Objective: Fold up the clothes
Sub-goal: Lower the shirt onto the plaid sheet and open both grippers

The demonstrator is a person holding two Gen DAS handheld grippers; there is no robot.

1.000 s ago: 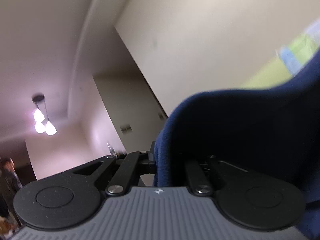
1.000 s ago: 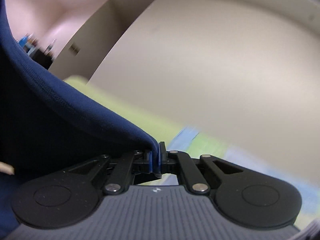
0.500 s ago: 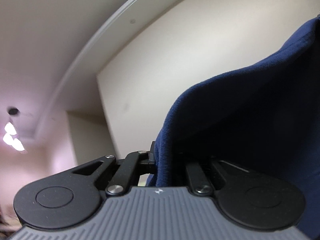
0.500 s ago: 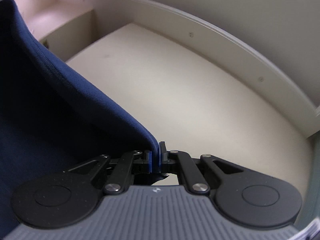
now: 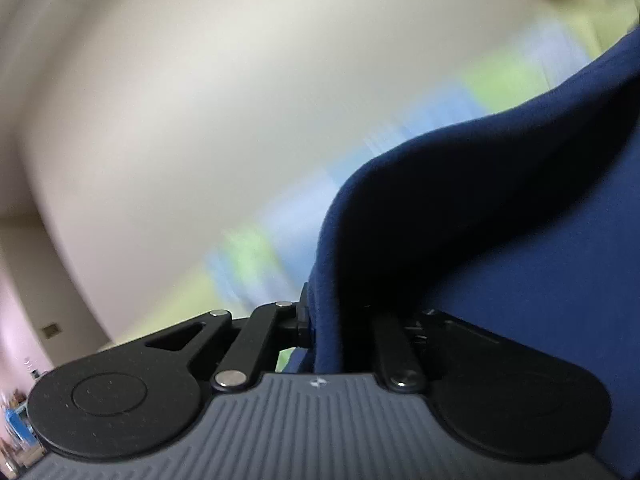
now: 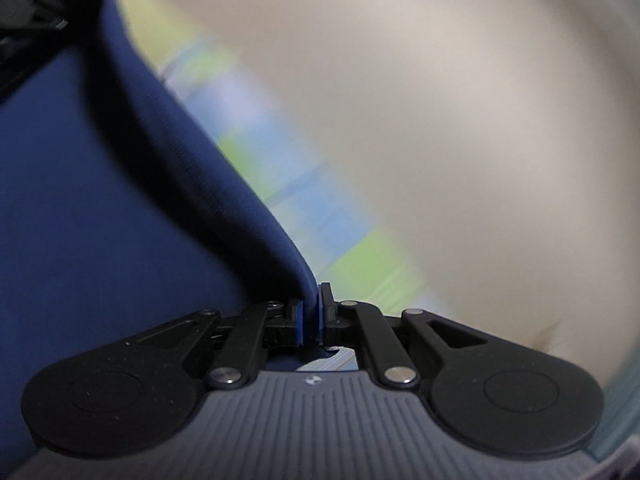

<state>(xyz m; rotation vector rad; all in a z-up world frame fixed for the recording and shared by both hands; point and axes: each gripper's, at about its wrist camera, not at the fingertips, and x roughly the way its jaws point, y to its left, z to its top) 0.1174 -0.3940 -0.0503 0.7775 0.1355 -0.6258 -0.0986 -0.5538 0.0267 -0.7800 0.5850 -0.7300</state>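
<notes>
A navy blue garment [image 5: 500,240] fills the right side of the left wrist view and hangs stretched between both grippers. My left gripper [image 5: 330,316] has the cloth's edge in its jaws. The jaws are opening, the fabric still packs the gap and it hides the right finger. In the right wrist view the same garment [image 6: 100,200] covers the left half. Its folded edge runs down into my right gripper [image 6: 311,316], pinched between the two blue pads [image 6: 298,320] while those jaws are also opening.
A blurred green and light blue patterned surface [image 5: 280,240] lies ahead below a cream wall [image 5: 180,100]; it also crosses the right wrist view [image 6: 280,168]. A dark blurred device [image 6: 24,4] shows at the top left corner there.
Both views swung down fast from the ceiling and upper wall, and the green and blue surface came into sight. The navy cloth stays in both pairs of jaws.
</notes>
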